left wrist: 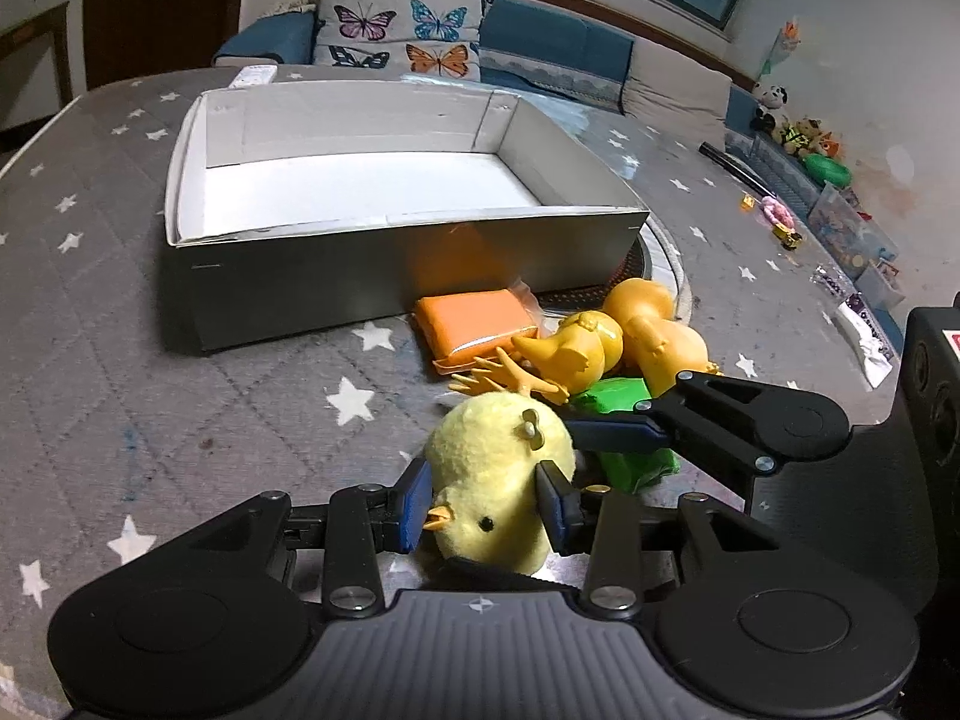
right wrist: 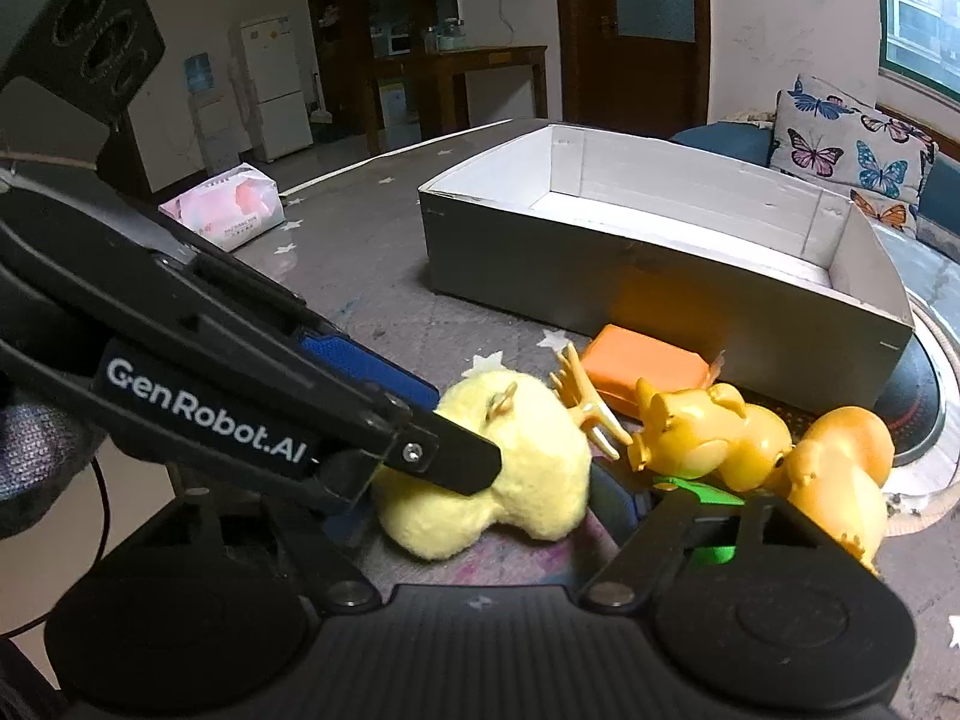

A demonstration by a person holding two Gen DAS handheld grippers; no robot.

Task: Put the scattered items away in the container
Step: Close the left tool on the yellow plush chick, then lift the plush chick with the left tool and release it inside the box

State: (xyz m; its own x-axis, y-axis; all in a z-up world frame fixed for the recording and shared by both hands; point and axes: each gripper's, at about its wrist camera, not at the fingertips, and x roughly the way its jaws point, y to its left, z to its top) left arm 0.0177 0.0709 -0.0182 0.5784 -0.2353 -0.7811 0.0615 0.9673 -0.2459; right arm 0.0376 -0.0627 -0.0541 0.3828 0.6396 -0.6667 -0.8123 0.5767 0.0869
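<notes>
My left gripper (left wrist: 483, 507) is shut on a yellow plush chick (left wrist: 498, 474), its blue pads pressed on both sides of the chick's body. The chick also shows in the right wrist view (right wrist: 510, 468). My right gripper (right wrist: 630, 498) reaches in from the right, its jaws around a green packet (left wrist: 630, 450); one finger (left wrist: 618, 435) lies on the packet. Whether it grips is hidden. An orange packet (left wrist: 474, 324) and two orange plastic ducks (left wrist: 576, 348) (left wrist: 660, 336) lie in front of the open grey box (left wrist: 384, 264), whose white inside holds nothing.
The table has a grey star-pattern cloth (left wrist: 180, 360). A round black mat (right wrist: 918, 396) lies under the box's right corner. A tissue pack (right wrist: 228, 210) sits at the far left edge. Small toys (left wrist: 780, 228) lie at the right, a sofa behind.
</notes>
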